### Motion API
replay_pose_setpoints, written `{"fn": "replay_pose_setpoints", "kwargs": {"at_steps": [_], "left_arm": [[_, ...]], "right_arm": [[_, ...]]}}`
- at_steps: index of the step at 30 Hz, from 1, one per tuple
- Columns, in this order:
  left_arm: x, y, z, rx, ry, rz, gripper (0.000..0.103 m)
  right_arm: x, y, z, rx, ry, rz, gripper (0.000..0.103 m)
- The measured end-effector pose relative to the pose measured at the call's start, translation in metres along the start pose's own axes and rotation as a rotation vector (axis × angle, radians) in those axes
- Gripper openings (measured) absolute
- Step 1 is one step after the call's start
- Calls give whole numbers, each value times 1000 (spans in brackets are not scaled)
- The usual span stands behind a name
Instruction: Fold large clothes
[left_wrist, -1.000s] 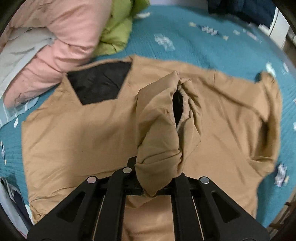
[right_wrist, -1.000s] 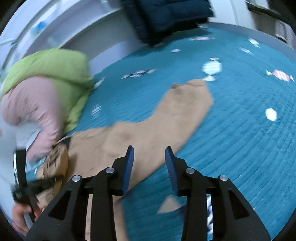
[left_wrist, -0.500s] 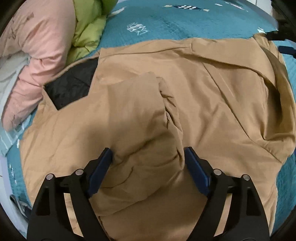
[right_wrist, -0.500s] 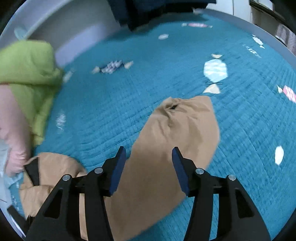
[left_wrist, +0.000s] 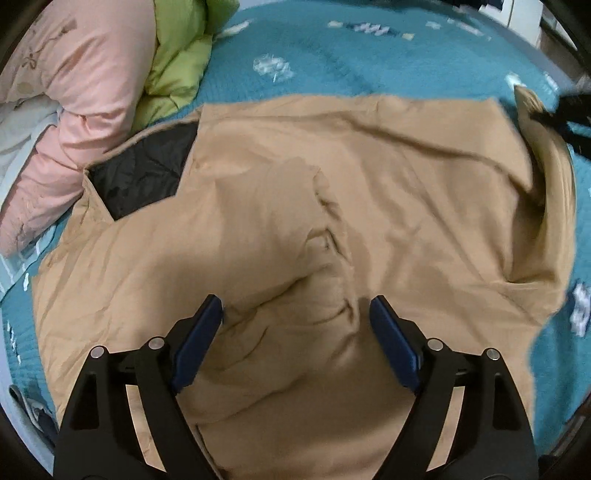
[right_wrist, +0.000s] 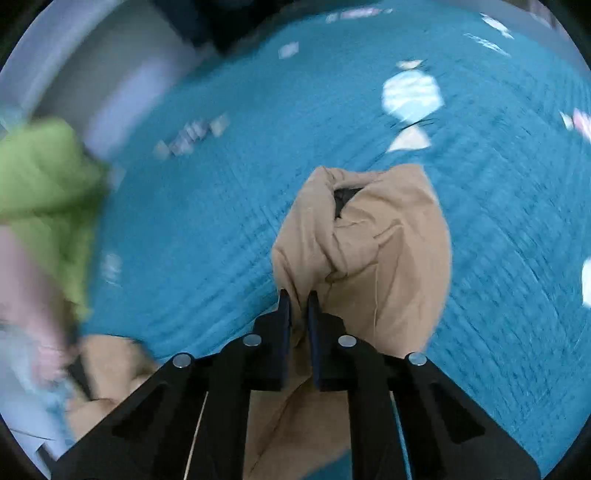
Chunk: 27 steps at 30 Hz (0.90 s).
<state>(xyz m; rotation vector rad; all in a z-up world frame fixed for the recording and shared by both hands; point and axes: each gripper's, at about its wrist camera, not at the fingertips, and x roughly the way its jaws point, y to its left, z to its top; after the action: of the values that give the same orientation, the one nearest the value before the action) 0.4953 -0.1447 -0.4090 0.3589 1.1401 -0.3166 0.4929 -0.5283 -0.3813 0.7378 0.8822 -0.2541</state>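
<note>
Blue-padded right gripper (right_wrist: 297, 306) fingers pinched on soft, rumpled tan sleeve (right_wrist: 369, 251).

Tan jacket (left_wrist: 388, 206) on teal bedspread (left_wrist: 406, 62)

Black quilted lining (left_wrist: 144, 173) at the collar, white candy prints on the teal, pink (left_wrist: 88, 92) and lime green (left_wrist: 177, 62) bedding piled alongside.
</note>
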Motion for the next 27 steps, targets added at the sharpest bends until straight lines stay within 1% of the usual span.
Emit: {"fn": "replay_pose_setpoints", "kwargs": {"at_steps": [2,4,5,6,7,8,9,10,11,12,13,14,17,18,19,20,21,23,24,26,27], "left_arm": [[-18,-4,-1,8,-49,-8,83],[-32,-12,-3,31,-89,2,83],[-40,-20,-6,54,-114,7,83],[-43,-25,-7,72,-119,7,83],[-44,-29,-8,83,-118,7,83],[-42,-37,-10,96,-104,4,83],[-38,-41,-11,102,-85,4,83],[-32,-46,-13,104,-60,2,83],[-26,-50,-14,112,-41,-8,83],[-20,-55,-17,121,-22,-10,83],[-13,-59,-18,127,-7,6,83],[-6,-64,-19,134,7,23,83],[5,-66,-19,123,20,35,82],[7,-66,-19,119,20,33,82],[8,-66,-19,115,20,30,82],[9,-65,-20,114,21,26,83],[9,-64,-19,112,22,17,83],[5,-60,-19,104,17,-17,83],[-1,-56,-18,103,7,-51,83],[-17,-42,-16,75,-42,-139,83],[-28,-32,-15,46,-72,-180,83]], "right_arm": [[-40,-35,-21,94,-85,104,9],[-66,-71,-46,209,-130,142,13],[-72,-90,-59,266,-122,152,13],[-76,-103,-70,305,-121,152,14],[-78,-120,-82,347,-119,168,17],[-78,-134,-91,377,-115,213,18],[-80,-142,-95,401,-122,228,19],[-82,-151,-100,435,-134,254,27],[-82,-156,-103,459,-139,300,40],[-83,-159,-105,471,-152,325,47],[-84,-161,-106,480,-166,350,57],[-83,-165,-107,494,-168,379,60],[-70,-169,-96,538,-191,413,60],[-70,-170,-88,546,-204,406,60],[-66,-171,-82,549,-211,402,58],[-61,-170,-75,541,-208,399,32],[-59,-163,-70,533,-203,379,14],[-63,-145,-57,493,-226,354,10],[-74,-129,-51,430,-257,343,10],[-94,-88,-45,293,-295,355,10],[-107,-60,-44,196,-315,364,10]]}}
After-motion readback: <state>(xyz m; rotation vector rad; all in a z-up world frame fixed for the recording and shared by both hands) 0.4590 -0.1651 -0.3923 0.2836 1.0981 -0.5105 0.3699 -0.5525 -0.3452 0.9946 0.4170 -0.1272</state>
